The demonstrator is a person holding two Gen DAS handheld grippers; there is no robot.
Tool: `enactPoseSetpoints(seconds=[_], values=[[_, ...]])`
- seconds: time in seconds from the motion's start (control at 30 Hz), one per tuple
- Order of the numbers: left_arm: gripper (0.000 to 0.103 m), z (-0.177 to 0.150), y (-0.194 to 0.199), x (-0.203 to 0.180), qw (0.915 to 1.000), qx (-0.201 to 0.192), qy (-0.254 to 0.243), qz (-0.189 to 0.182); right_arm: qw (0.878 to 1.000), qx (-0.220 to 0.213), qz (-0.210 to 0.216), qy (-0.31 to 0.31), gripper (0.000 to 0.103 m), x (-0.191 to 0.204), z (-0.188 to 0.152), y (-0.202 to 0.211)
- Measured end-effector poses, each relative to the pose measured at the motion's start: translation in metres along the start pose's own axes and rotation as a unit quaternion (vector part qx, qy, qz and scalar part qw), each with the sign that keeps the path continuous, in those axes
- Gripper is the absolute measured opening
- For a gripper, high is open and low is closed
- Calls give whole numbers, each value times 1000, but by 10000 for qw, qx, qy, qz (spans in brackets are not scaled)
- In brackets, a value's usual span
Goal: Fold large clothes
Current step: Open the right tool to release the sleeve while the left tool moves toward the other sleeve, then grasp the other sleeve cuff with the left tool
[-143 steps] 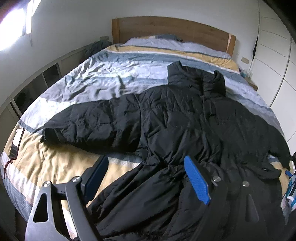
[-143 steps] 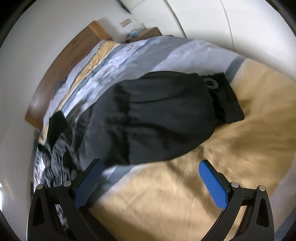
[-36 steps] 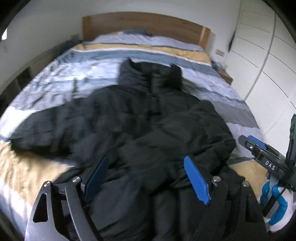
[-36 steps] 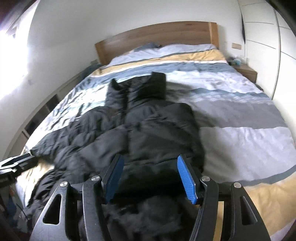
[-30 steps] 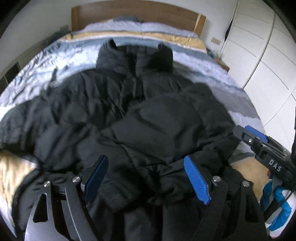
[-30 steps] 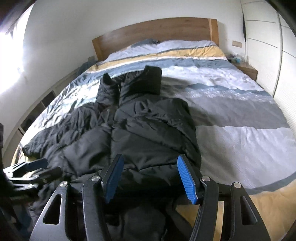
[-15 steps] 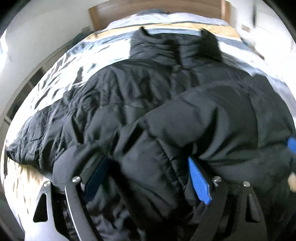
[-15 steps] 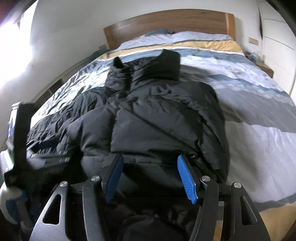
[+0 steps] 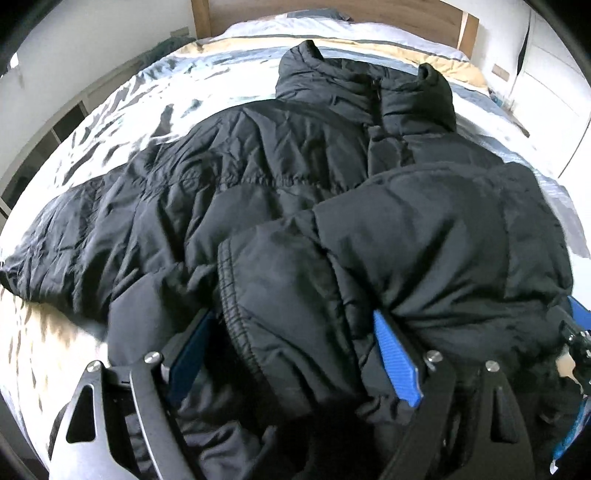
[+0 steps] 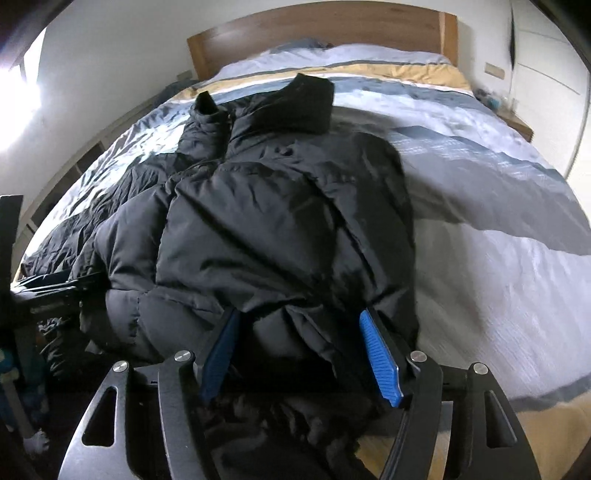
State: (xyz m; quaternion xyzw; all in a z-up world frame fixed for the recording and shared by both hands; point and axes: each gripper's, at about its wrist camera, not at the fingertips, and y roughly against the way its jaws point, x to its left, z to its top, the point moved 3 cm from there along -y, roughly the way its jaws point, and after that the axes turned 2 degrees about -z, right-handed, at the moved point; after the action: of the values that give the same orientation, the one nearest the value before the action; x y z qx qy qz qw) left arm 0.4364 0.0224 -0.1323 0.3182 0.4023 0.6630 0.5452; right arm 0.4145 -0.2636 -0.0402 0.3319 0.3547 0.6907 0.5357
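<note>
Left wrist: jacket (image 9: 295, 206) hem hidden.

Ahead of my left hand-held gripper (image 9: 295, 354) the black puffer jacket (image 9: 295, 206) bulges between the spread jaws, so I have no room to push straight forward. My right hand-held gripper (image 10: 299, 354) is likewise crowded by jacket bulk between its jaws. To the right of the jacket the striped bed cover (image 10: 498, 229) lies bare, giving me open passage there. The wooden headboard (image 10: 325, 29) closes off the far end, the wardrobe doors (image 9: 554, 85) wall the right side, and low shelving (image 9: 44, 147) lines the left.
</note>
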Motion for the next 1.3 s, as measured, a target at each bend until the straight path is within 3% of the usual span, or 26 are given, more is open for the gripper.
enactPoseSetpoints(seconds=[0.2, 0.43, 0.7, 0.87, 1.1, 1.3], values=[[85, -11, 51, 26, 9993, -367, 0, 27, 9995, -156, -283, -20, 66, 3, -9, 50], [85, -27, 102, 95, 9974, -635, 335, -77, 9983, -480, -228, -246, 67, 21, -25, 112], [85, -44, 111, 210, 9889, -572, 1330, -332, 9976, -643, -67, -248, 68, 62, -44, 145], [85, -55, 101, 267, 9822, -539, 1784, -215, 9977, -605, 33, -299, 68, 80, -51, 141], [85, -58, 76, 327, 9657, -512, 2520, -363, 9985, -475, 126, -248, 68, 100, -48, 120], [84, -60, 54, 382, 9365, -582, 3395, -655, 9990, -358, 180, -196, 68, 108, -48, 97]])
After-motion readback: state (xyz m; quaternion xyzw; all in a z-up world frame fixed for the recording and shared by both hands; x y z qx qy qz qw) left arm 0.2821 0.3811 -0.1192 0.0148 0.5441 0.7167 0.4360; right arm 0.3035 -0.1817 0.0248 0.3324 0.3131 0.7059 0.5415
